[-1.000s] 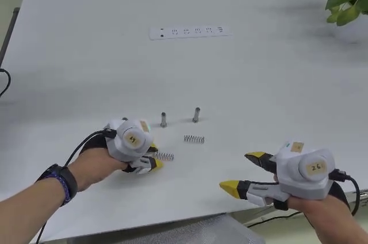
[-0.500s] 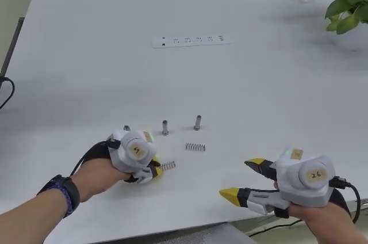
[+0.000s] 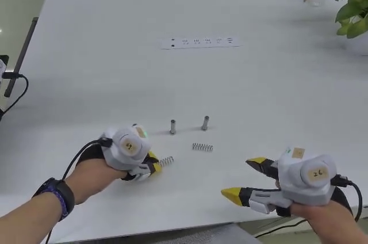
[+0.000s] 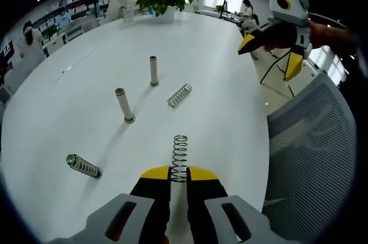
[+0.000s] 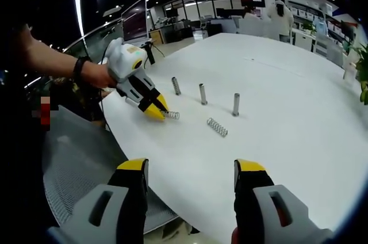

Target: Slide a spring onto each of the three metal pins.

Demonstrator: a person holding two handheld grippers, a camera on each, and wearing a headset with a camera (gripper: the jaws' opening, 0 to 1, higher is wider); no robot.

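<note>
Near the front edge of the white table (image 3: 103, 71), we see the left gripper (image 3: 154, 167) clenched on one end of a spring (image 3: 167, 160). The coil juts out past the yellow tips, low over the tabletop. A second spring (image 3: 202, 147) lies loose on the table, just in front of two bare upright pins, the middle pin (image 3: 172, 127) and the right pin (image 3: 205, 123). The left pin (image 4: 83, 165) seems to wear a coil around its shaft, though the fisheye bend leaves us unsure. The right gripper (image 3: 242, 178) hovers well apart from the pins, over the table's near edge, with its jaws spread wide and holding nothing.
</note>
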